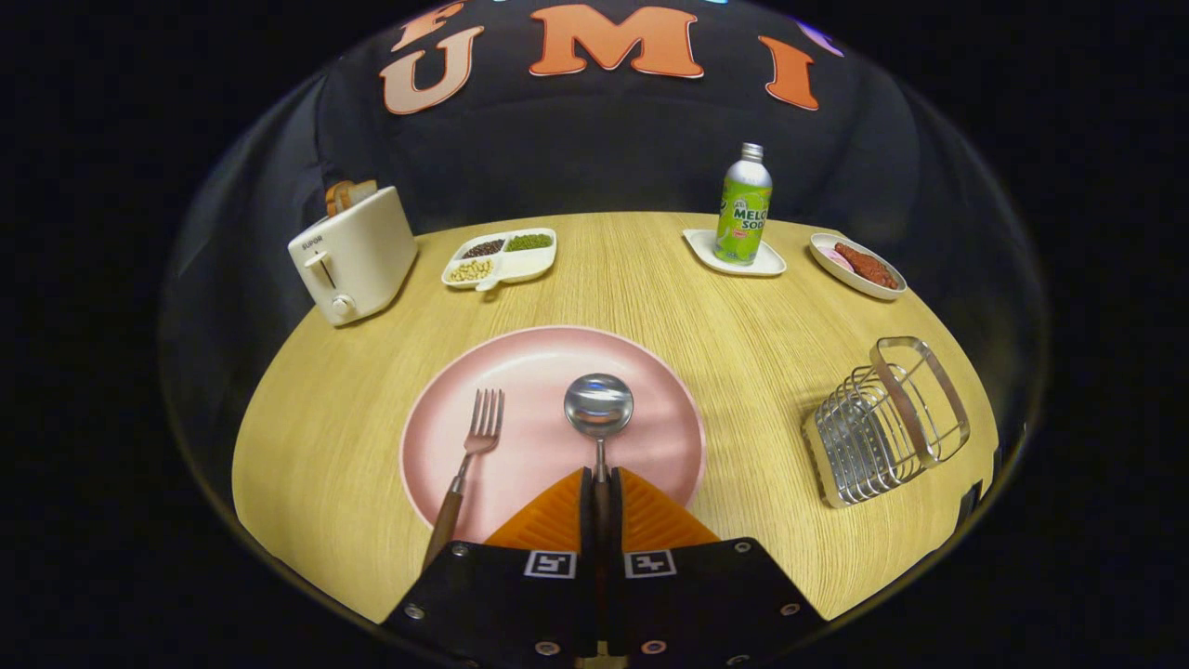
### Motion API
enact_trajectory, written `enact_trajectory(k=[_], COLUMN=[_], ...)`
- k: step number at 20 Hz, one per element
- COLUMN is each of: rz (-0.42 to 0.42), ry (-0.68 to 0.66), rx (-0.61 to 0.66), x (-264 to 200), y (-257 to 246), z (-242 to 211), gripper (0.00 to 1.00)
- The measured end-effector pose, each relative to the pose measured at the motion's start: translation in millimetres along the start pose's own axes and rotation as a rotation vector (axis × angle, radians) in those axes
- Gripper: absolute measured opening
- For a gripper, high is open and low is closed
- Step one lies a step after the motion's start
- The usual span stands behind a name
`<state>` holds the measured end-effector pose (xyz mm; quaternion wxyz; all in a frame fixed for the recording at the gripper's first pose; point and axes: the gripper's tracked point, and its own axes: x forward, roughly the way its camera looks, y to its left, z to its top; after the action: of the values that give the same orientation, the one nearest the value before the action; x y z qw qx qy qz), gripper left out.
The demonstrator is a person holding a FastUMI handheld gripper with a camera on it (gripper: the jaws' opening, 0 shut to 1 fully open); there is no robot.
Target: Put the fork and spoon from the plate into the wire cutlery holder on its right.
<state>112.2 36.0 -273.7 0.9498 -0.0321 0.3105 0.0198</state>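
A pink plate (529, 358) lies on the wooden table just ahead of my fingers. A metal spoon (599, 406) with a brown handle points away from me, its bowl over the plate. My gripper (601, 483) is shut on the spoon's handle, both orange fingers (548, 520) pressed against it. A fork (469, 455) with a brown handle rests on the plate's left part, left of my fingers, tines pointing away. The wire cutlery holder (882, 423) stands on the table to the right of the plate, beyond my fingers.
A cream toaster (353, 255) with bread in it stands at the back left. A white divided dish (502, 255) of beans sits behind the plate. A green soda bottle (743, 209) on a white tray and a small dish of food (859, 265) are at the back right.
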Motion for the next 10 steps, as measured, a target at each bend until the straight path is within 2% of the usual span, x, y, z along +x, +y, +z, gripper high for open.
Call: enact_trajectory(k=[6, 10], rz=[0.058, 0.027], ry=[0.022, 0.022], rx=[-0.016, -0.063], x=[-38.6, -66.3], y=[-7.4, -40.4], z=[25.9, 41.7], gripper=[0.04, 0.04])
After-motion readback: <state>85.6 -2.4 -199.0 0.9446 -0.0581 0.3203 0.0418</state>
